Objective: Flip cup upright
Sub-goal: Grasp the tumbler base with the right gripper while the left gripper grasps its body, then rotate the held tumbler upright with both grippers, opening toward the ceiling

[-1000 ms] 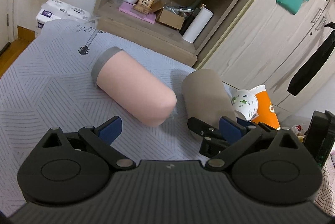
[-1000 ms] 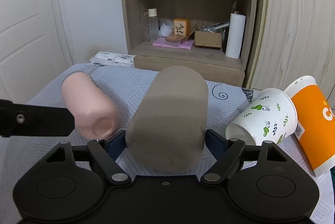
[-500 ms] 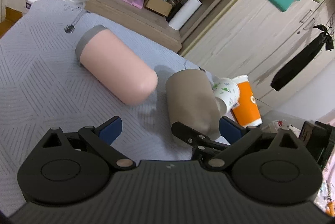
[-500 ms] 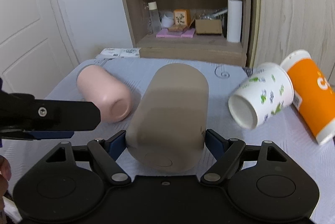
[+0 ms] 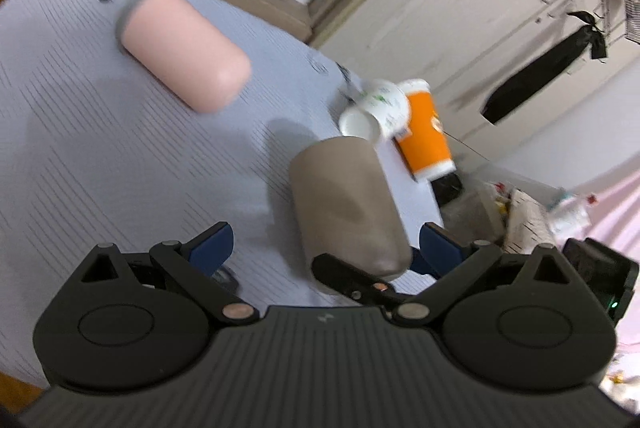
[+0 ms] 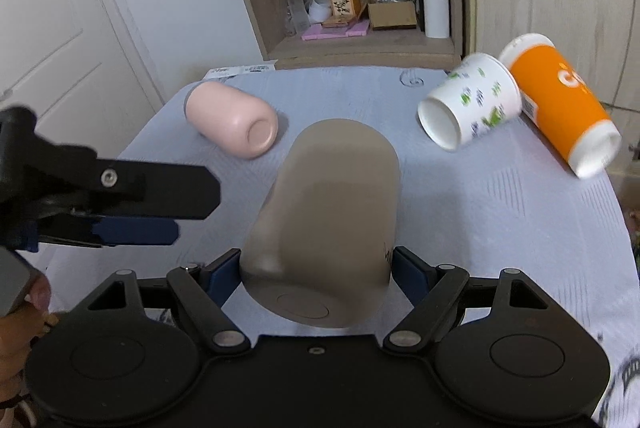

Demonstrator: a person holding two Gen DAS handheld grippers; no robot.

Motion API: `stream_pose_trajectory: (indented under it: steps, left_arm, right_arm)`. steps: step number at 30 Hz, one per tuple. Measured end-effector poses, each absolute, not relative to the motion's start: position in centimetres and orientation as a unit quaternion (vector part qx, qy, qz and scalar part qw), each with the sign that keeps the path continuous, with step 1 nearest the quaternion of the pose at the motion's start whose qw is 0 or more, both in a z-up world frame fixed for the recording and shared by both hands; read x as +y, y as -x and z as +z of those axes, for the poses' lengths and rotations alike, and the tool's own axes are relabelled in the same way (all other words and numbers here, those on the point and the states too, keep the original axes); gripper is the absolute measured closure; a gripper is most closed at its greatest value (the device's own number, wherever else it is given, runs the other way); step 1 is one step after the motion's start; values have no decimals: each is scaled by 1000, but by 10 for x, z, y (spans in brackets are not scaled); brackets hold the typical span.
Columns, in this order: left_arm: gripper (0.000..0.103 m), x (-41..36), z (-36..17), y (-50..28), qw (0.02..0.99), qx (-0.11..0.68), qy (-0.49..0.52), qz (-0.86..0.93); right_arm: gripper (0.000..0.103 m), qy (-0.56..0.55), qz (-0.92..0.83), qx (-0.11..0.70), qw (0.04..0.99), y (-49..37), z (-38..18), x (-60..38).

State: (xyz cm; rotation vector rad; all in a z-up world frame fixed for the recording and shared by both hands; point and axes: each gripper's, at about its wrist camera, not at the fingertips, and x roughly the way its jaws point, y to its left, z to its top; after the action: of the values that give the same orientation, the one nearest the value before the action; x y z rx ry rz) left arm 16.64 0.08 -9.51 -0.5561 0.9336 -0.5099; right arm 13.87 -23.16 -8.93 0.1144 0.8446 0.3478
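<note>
The right gripper [image 6: 318,270] has its fingers clamped on the taupe cup [image 6: 328,204], base toward the camera, above the desk [image 6: 500,196]; the left gripper [image 5: 324,248], beside the cup, has fingers apart

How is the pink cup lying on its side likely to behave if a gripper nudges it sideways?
The pink cup would probably roll: it lies on its rounded wall, with nothing touching it. Its smooth matte surface suggests it may slip between hard fingers. The patterned tablecloth beneath may slow the roll somewhat.
</note>
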Motion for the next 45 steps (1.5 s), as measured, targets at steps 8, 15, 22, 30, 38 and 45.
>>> stream_pose_trajectory:
  steps: [8,15,22,30,38,45]
  left_arm:
    - [2,-12,-107,-169,804,456,288,-252]
    - [3,-18,-121,-188,797,463,296,-252]
    - [8,-23,-132,-208,783,482,296,-259]
    - [23,-24,-146,-223,754,498,318,-288]
    - [30,-29,-144,-220,752,491,314,-307]
    - [30,-31,-131,-203,774,472,276,-319]
  right_arm:
    - [18,-76,171,416,890,-125,-96,-242]
    - [8,-101,221,419,875,-133,-89,-253]
    - [8,-121,264,479,828,-170,-97,-261]
    - [8,-151,291,536,778,-205,-104,-263]
    - [16,-169,291,538,773,-209,-108,-271]
    - [17,-150,306,514,788,-190,-103,-269]
